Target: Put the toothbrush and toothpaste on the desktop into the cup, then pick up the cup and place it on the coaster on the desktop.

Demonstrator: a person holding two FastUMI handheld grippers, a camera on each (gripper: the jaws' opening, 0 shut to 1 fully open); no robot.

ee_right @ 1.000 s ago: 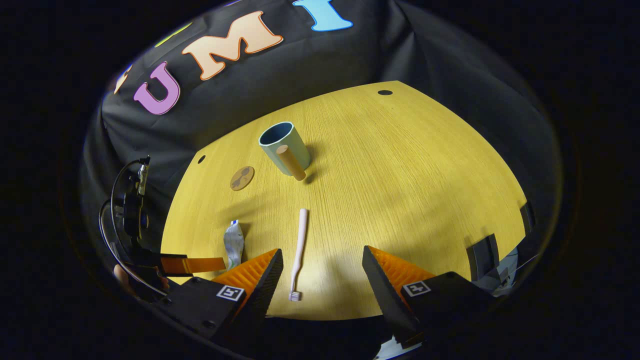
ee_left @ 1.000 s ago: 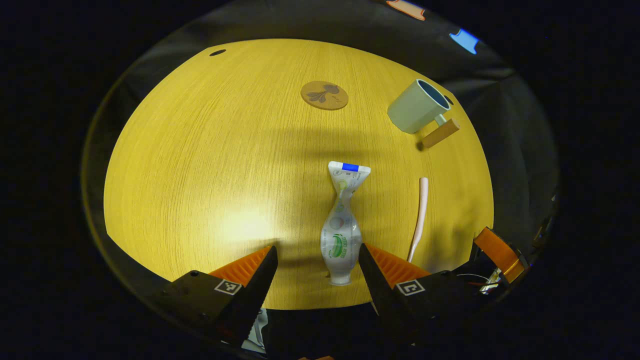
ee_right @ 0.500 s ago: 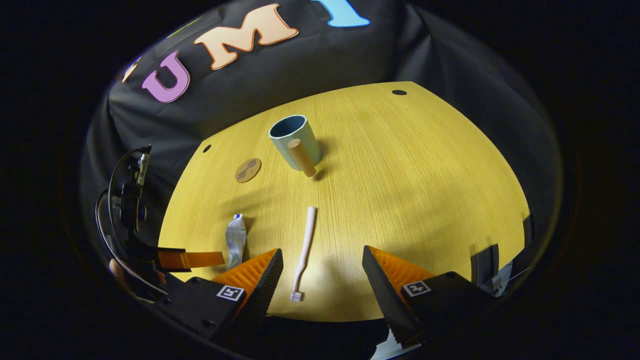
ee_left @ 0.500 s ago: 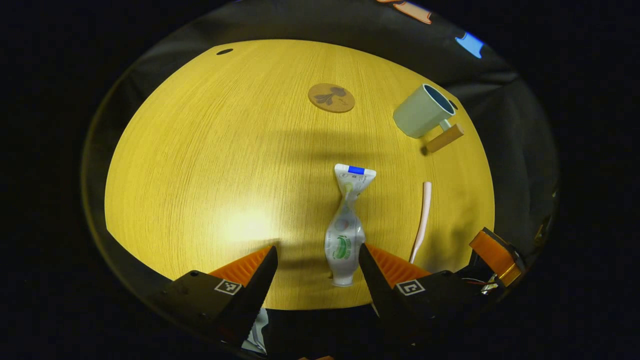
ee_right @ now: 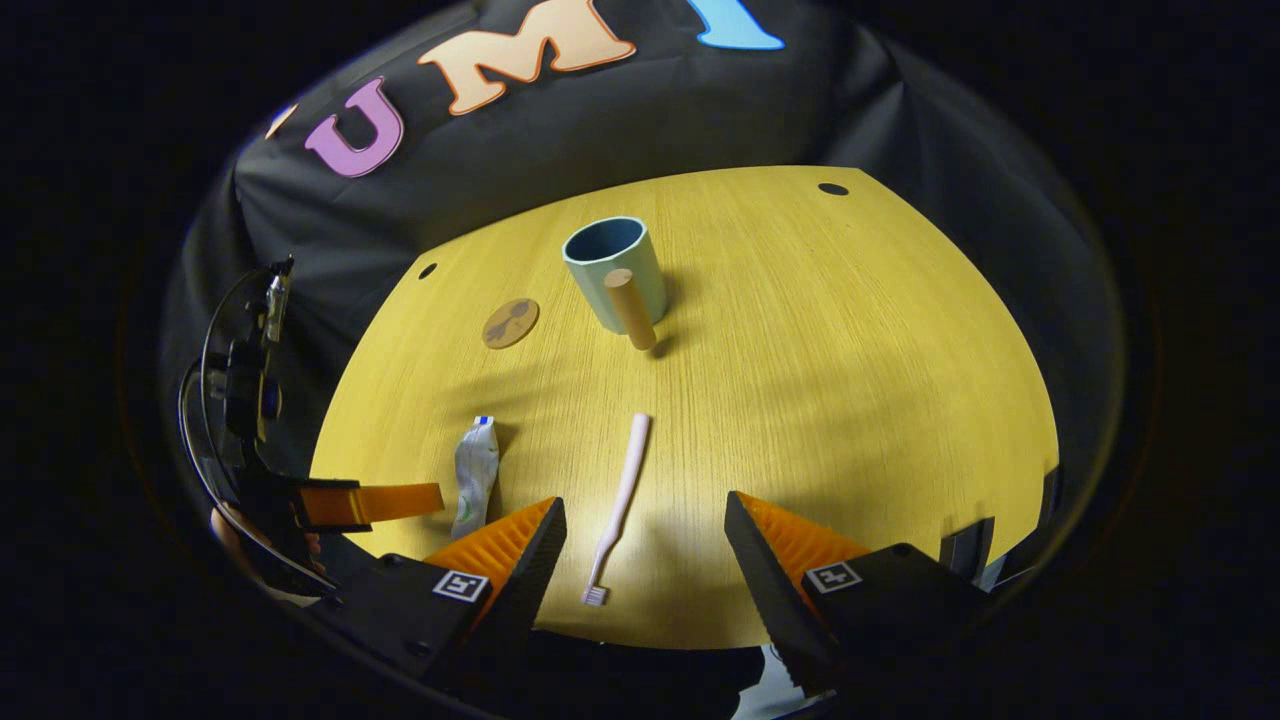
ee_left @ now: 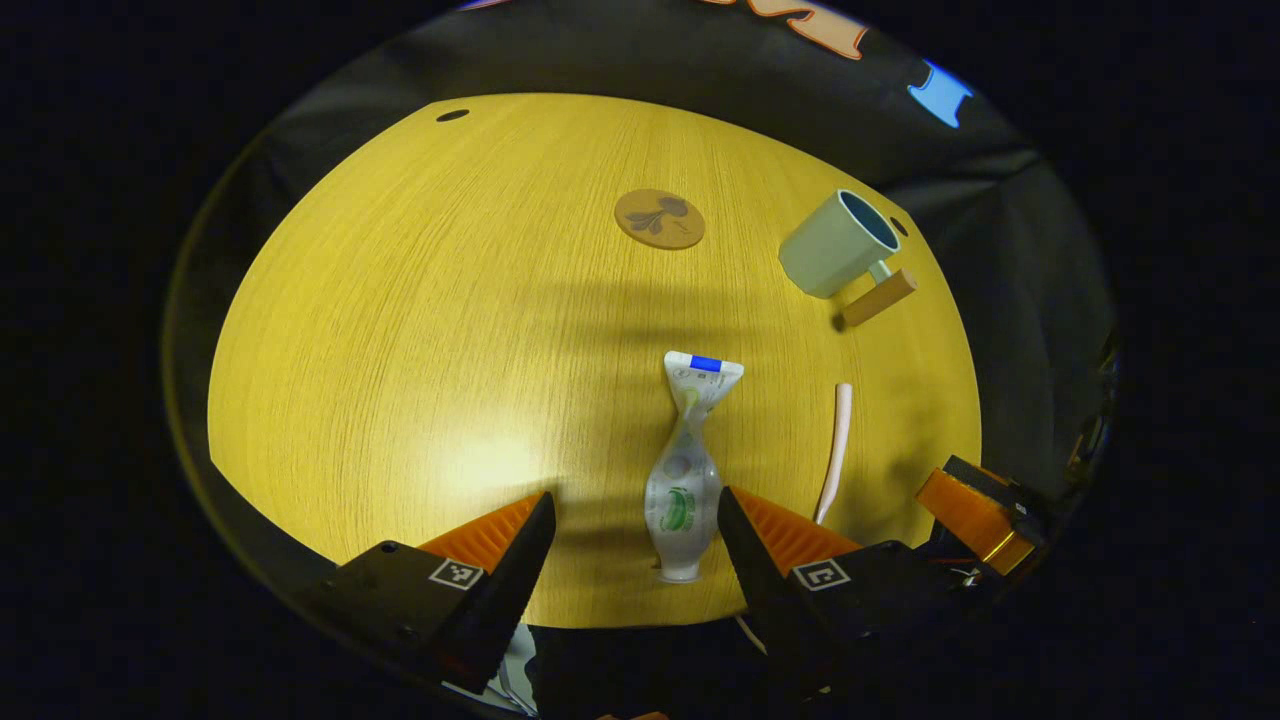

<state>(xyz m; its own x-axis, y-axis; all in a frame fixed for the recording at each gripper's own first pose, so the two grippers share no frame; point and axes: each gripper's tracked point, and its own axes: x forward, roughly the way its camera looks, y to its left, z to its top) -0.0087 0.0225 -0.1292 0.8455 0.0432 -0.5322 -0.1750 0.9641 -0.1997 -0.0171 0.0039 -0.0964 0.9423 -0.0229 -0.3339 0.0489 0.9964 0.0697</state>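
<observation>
Desktop [ee_left: 400,300]: toothpaste [ee_left: 683,480] between left tongs [ee_left: 636,525] (spread)

Toothbrush [ee_left: 836,447] head hidden behind left hand-held gripper [ee_left: 636,522] finger. Coaster [ee_right: 510,323] pattern too small to make out.

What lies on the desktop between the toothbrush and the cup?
Nothing: in the right gripper view, bare desktop separates the toothbrush from the cup and its wooden handle.
</observation>
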